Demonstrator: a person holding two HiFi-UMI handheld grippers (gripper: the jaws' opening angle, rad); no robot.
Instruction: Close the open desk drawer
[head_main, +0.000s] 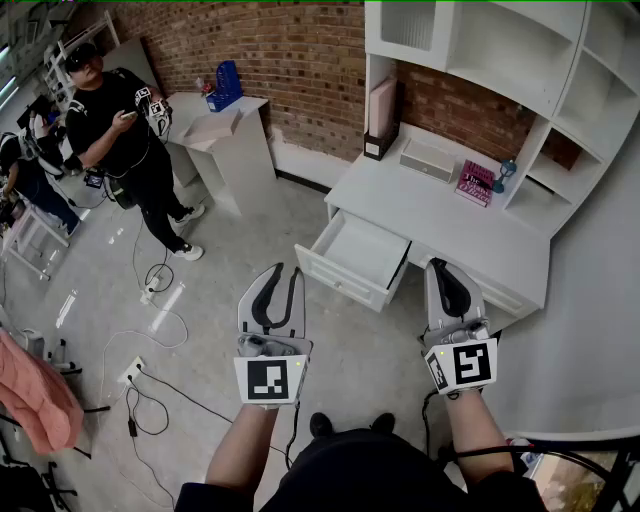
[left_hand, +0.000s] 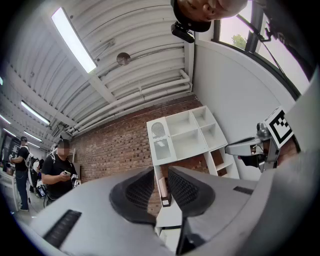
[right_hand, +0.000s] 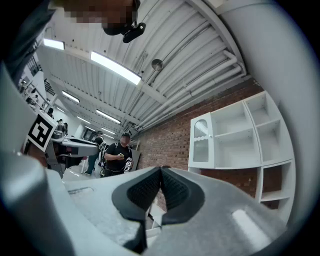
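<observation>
The white desk (head_main: 455, 215) stands against the brick wall, under a white shelf unit (head_main: 500, 50). Its left drawer (head_main: 352, 258) is pulled out and looks empty. Both grippers hang in the air in front of the desk, apart from it. My left gripper (head_main: 286, 270) is just left of the drawer's front, shut but for a thin slit, and holds nothing. My right gripper (head_main: 438, 264) is to the right of the drawer, shut and empty. In the left gripper view the jaws (left_hand: 161, 172) aim at the shelf unit (left_hand: 185, 132). The right gripper (right_hand: 161, 168) faces the same shelves (right_hand: 235, 135).
A person (head_main: 125, 130) stands at the far left beside a white side table (head_main: 225, 140). Cables (head_main: 150, 370) trail over the floor at the left, near a pink cloth (head_main: 35, 390). On the desk lie a pink book (head_main: 475, 182) and a grey box (head_main: 428, 158).
</observation>
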